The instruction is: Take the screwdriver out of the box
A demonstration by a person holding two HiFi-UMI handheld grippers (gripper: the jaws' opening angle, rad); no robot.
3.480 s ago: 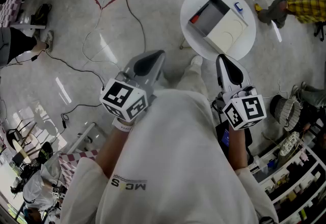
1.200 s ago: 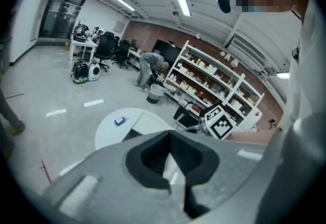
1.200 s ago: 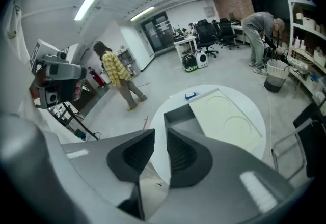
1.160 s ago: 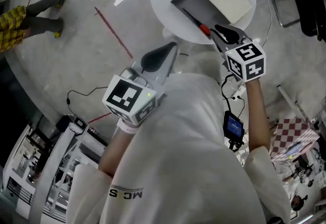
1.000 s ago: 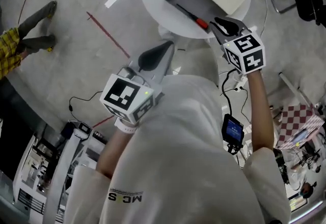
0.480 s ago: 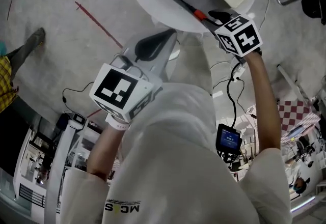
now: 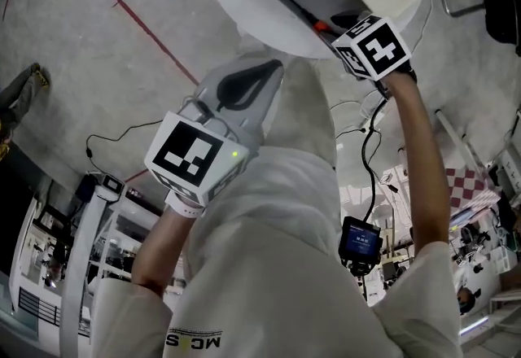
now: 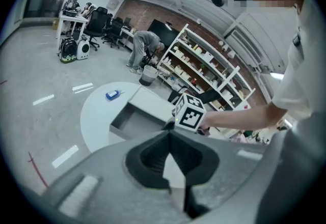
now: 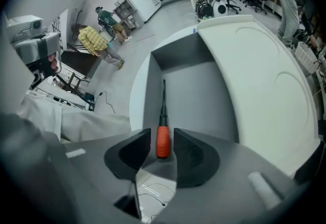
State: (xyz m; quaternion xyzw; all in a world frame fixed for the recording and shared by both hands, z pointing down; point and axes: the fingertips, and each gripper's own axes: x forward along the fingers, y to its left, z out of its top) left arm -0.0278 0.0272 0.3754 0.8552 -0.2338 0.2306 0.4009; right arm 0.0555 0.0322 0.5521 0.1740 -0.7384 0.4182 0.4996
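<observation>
the one red-handled, black-shafted screwdriver (image 9: 163, 106) lies in the single open grey box (image 9: 153, 80), its handle between the opening jaws of the right gripper (image 9: 162, 134), pads not pressing. the box's cream lid (image 9: 254, 75) lies folded back on the round white table (image 9: 136, 101), with one small blue object (image 8: 113, 94) beyond. the left gripper (image 8: 170, 134) is clenched, empty, well back.

Head view looks steeply down; 2 gripper views share the box (image 9: 204, 95).

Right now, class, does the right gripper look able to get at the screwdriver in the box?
Probably yes. The box stands open, the screwdriver lies uncovered in it, and the right gripper has its opening jaws on either side of the orange handle, not pressing it. Nothing blocks the way.
</observation>
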